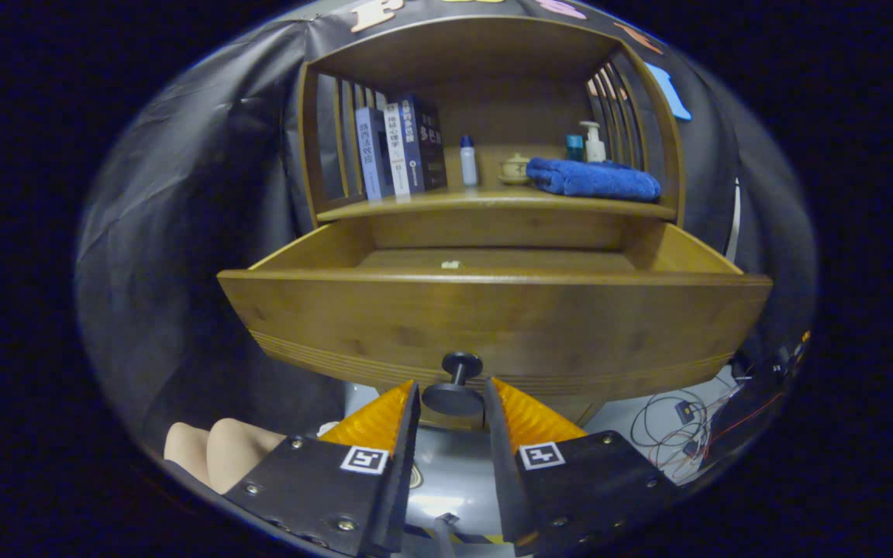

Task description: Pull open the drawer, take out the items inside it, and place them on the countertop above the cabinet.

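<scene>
One wooden drawer [493, 318] pulled out; gripper [452, 399] jaws flank its dark knob [454, 387], slightly apart

I see the drawer [493, 325] pulled out, its top open to entry from above, with only a small pale item [451, 265] on its floor. The knob [456, 384] stands between my gripper [452, 403] fingers. On the countertop [415, 203], free room lies between bottle [468, 161] and books [400, 151]; the towel [594, 178] blocks one side.
</scene>
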The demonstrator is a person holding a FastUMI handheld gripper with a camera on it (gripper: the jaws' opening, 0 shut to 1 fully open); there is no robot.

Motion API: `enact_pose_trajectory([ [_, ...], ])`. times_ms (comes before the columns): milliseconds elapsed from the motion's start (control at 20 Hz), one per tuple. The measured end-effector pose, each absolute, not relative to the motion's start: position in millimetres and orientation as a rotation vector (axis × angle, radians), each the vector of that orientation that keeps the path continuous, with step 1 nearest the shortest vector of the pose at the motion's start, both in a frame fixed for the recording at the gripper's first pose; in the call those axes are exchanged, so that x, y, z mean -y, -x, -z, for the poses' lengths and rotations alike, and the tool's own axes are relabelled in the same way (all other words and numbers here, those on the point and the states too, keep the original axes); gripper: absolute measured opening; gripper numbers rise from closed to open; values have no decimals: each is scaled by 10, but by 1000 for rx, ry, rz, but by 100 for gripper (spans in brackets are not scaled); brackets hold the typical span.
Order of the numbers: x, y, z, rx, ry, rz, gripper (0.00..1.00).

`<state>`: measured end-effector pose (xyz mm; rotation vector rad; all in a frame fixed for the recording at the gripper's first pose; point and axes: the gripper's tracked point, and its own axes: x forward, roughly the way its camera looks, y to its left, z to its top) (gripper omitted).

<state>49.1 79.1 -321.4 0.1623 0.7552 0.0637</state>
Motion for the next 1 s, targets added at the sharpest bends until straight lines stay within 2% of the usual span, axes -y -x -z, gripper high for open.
enact_pose_trajectory([
  [250, -758, -610, 2632, -643, -228, -79, 47],
  [500, -772, -1090, 2277, -577, -195, -105, 47],
  [650, -872, -1446, 2358, -632, -161, -143, 47],
  [800, -967, -1742, 2726, -769, -105, -185, 47],
  [1000, -954, -2040, 3240, -950, -85, -164, 47],
])
